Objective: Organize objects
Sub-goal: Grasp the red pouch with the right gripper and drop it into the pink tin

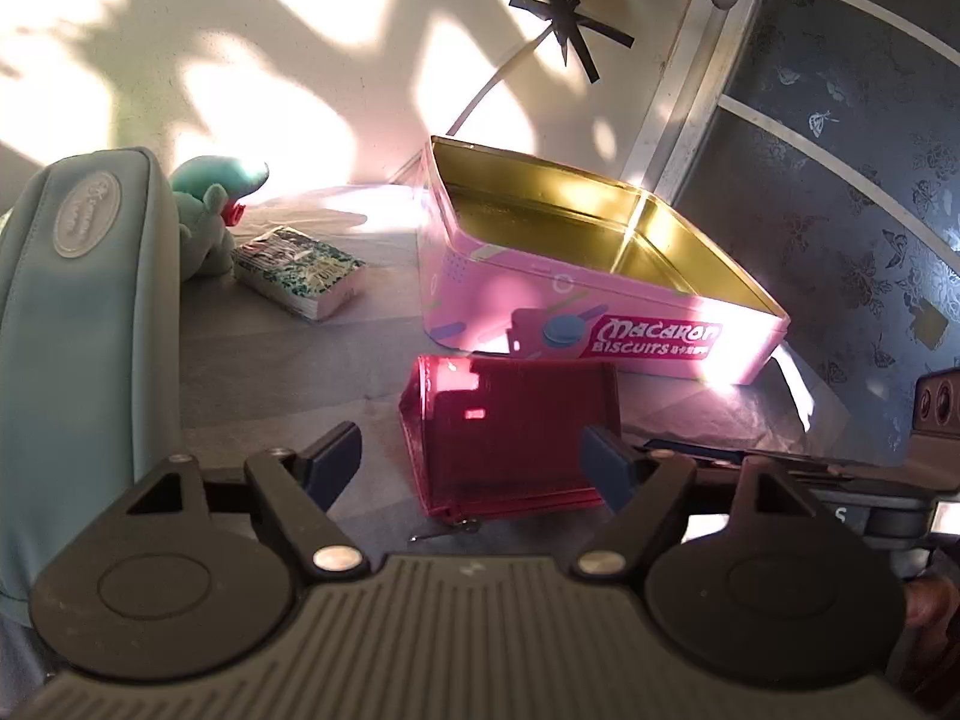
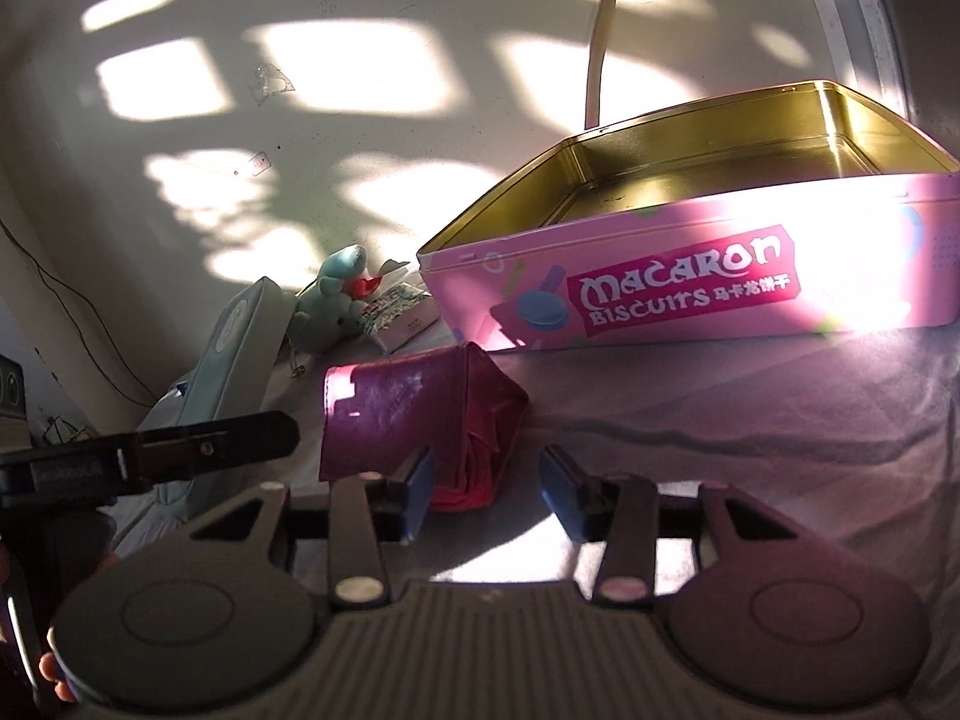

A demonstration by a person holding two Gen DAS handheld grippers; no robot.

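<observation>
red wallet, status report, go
Left gripper open, fingers straddling red wallet, not pressing. Right gripper open at wallet's end. Pink biscuit tin open, empty, just behind. Nothing in the way.

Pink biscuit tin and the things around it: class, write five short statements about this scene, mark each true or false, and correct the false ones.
1. The pink biscuit tin has its lid on. False: it is open and looks empty, its gold inside showing.
2. A dark red wallet lies on the cloth in front of the tin. True.
3. The left tongs are clamped on the wallet. False: their jaws stand open on either side of it, not pressing.
4. A teal plush toy sits beside a patterned tissue pack. True.
5. The plush toy is inside the tin. False: it sits on the cloth, away from the tin.
</observation>
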